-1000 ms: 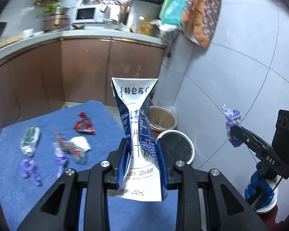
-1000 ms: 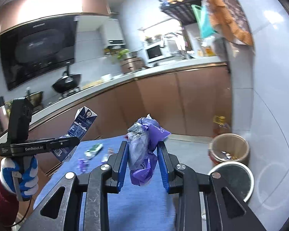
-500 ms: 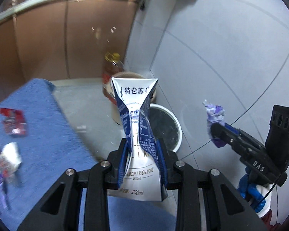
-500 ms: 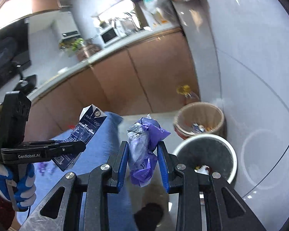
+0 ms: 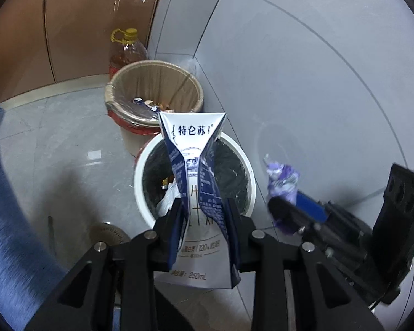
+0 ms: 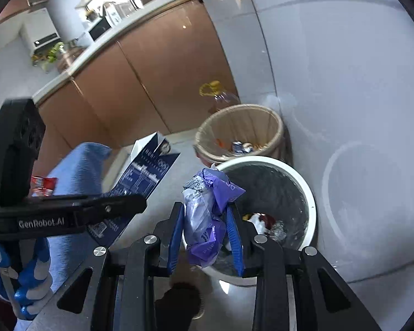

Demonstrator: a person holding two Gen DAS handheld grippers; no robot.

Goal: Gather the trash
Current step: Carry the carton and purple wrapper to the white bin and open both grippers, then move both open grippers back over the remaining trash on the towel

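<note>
My left gripper (image 5: pixel 204 209) is shut on a flattened white and dark blue milk carton (image 5: pixel 197 190), held upright over the white trash bin (image 5: pixel 143 165) with a black liner. My right gripper (image 6: pixel 205 218) is shut on a crumpled purple wrapper (image 6: pixel 207 215), just left of and above the same bin (image 6: pixel 309 193). In the left wrist view the right gripper (image 5: pixel 281 207) with the purple wrapper (image 5: pixel 281 182) is to the right of the bin. In the right wrist view the left gripper (image 6: pixel 140 202) and the carton (image 6: pixel 146 171) are to the left.
A tan-lined bin (image 5: pixel 151 82) with scraps stands behind the white one, against the grey tiled wall. A yellow-capped oil bottle (image 5: pixel 127 49) stands behind it by brown cabinets. The blue-covered table (image 6: pixel 80 171) with a red wrapper (image 6: pixel 42 184) is at the left.
Both grippers have swung away from the table and down toward the white bin, each still holding its piece of trash. The bin now fills the middle of both views.
</note>
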